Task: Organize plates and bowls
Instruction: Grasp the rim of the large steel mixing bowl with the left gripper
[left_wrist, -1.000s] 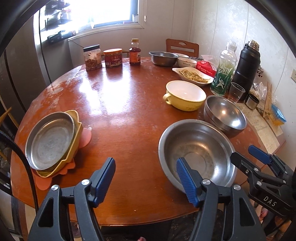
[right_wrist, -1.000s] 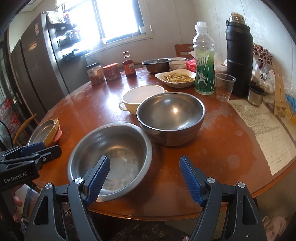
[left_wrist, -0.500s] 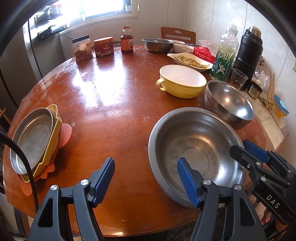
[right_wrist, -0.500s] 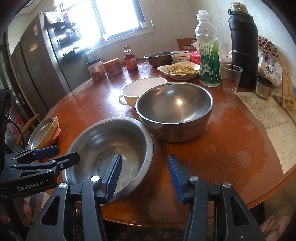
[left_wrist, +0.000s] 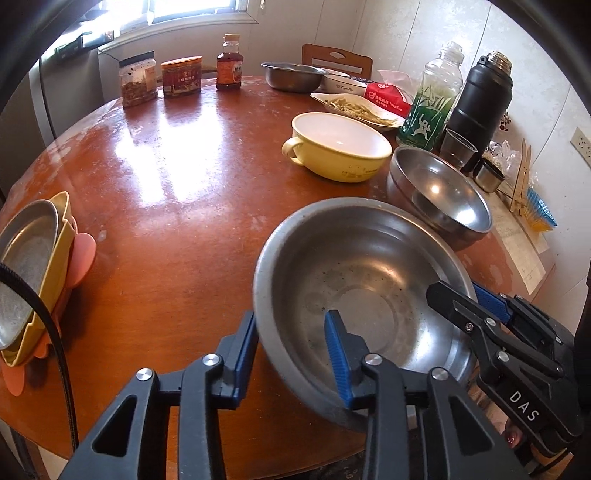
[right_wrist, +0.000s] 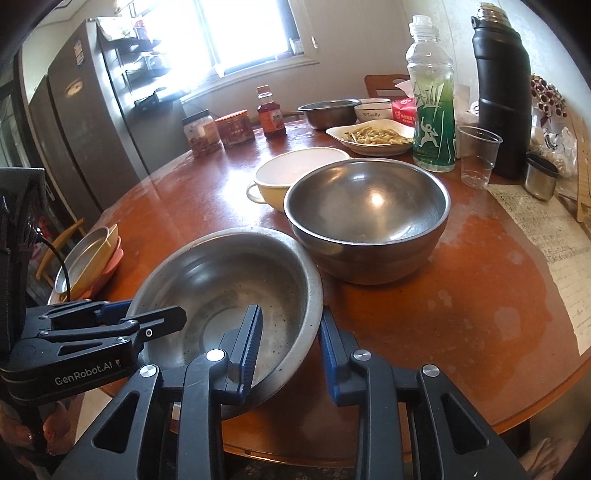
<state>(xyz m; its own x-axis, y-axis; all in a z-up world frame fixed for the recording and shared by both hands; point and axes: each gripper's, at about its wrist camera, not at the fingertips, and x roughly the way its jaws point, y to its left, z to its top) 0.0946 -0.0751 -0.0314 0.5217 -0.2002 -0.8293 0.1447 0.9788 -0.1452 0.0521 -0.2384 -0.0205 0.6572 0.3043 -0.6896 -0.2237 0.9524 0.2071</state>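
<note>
A wide steel basin (left_wrist: 365, 291) sits at the near edge of the round wooden table (left_wrist: 177, 192). My left gripper (left_wrist: 291, 354) straddles its near-left rim, one finger outside, one inside, jaws narrowed around it. My right gripper (right_wrist: 288, 339) straddles its near-right rim (right_wrist: 314, 295) the same way. The basin (right_wrist: 229, 288) looks slightly tilted. Behind it stand a deep steel bowl (right_wrist: 369, 210) and a yellow handled bowl (left_wrist: 340, 146). A steel plate on yellow and pink plates (left_wrist: 33, 266) lies at the left edge.
At the back stand jars (left_wrist: 138, 85), a sauce bottle (left_wrist: 229, 62), a steel bowl (left_wrist: 293, 75), a dish of food (left_wrist: 354, 107), a green bottle (right_wrist: 432, 99), a black flask (right_wrist: 502, 92), a plastic cup (right_wrist: 478, 155). Paper (right_wrist: 546, 236) lies at right.
Both grippers moved forward onto the wide basin's rim and their jaws narrowed around it, one finger inside and one outside each. The basin now looks tilted.
</note>
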